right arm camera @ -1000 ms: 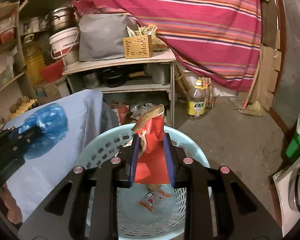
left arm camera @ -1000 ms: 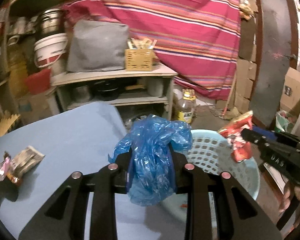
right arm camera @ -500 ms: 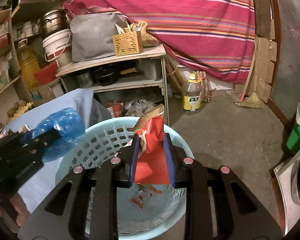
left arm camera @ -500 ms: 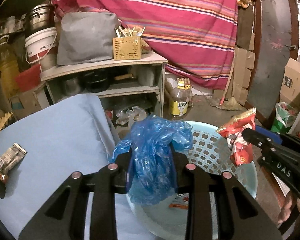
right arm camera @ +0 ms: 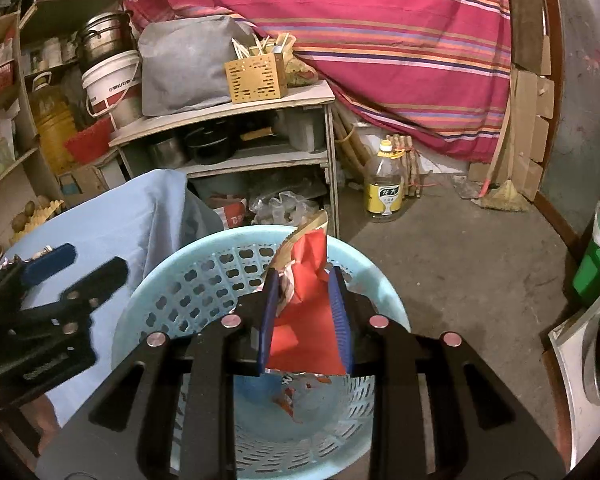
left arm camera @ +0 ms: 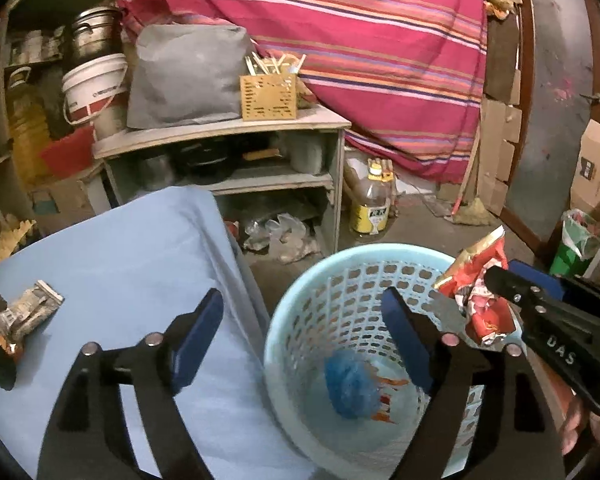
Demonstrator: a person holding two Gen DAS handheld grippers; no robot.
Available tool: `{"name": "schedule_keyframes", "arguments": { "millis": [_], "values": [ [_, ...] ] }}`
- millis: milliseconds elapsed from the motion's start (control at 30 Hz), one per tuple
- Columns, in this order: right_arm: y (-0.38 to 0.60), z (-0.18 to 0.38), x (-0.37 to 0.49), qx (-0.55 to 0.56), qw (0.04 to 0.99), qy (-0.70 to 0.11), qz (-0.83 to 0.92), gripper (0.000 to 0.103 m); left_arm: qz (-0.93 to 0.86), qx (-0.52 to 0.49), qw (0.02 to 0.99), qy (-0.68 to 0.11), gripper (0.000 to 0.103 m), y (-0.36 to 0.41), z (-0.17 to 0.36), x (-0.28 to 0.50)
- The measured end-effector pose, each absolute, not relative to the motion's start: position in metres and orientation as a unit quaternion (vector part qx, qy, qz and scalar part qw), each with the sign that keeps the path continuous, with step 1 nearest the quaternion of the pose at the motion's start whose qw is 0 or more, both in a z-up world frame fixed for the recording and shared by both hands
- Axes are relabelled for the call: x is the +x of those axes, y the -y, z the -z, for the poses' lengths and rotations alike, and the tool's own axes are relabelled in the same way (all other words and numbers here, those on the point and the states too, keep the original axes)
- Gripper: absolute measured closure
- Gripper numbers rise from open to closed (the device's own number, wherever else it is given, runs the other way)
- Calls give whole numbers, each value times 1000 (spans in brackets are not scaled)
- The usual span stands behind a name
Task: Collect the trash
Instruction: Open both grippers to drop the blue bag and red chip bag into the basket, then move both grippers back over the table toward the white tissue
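Moved: bag (left arm camera: 350, 384) has dropped into basket (left arm camera: 300, 300); our left gripper (left arm camera: 302, 336) is opening, empty.
Next: right gripper (right arm camera: 305, 312) clamps wrapper (right arm camera: 306, 320) directly over basket.

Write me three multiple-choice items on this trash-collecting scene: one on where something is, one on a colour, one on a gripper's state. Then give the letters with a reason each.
1. Where is the blue plastic bag?
A. on the blue tablecloth
B. at the bottom of the light blue basket
C. on the shelf

2. What colour is the wrapper in the right gripper?
A. green
B. white
C. red

3. What is between the fingers of the left gripper?
A. nothing
B. the blue bag
C. a bottle

Answers:
1 B, the bag lies on the basket's floor in the left wrist view.
2 C, red foil shows between the blue pads.
3 A, its jaws are opening and stand wide apart above the basket, holding nothing.
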State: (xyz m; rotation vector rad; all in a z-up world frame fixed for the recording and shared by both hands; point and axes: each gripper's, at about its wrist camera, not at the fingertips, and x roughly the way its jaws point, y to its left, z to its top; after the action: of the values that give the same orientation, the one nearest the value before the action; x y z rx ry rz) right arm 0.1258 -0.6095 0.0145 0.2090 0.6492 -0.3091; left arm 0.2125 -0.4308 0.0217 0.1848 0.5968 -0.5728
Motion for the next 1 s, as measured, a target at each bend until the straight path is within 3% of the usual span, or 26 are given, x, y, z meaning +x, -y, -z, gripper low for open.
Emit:
{"name": "schedule_keyframes", "arguments": {
  "millis": [67, 367, 700, 1000],
  "values": [
    [608, -13, 129, 105, 929, -320, 152, 46, 272, 90, 915, -285, 20, 423, -23, 212],
    [595, -12, 138, 109, 926, -320, 167, 9, 257, 84, 921, -280, 17, 384, -31, 215],
    [513, -31, 156, 97, 944, -295, 115, 5, 206, 82, 937, -268, 6, 257, -36, 209],
    [413, -33, 184, 45, 958, -277, 57, 4, 106, 53, 955, -270, 5, 108, -37, 218]
  ]
}}
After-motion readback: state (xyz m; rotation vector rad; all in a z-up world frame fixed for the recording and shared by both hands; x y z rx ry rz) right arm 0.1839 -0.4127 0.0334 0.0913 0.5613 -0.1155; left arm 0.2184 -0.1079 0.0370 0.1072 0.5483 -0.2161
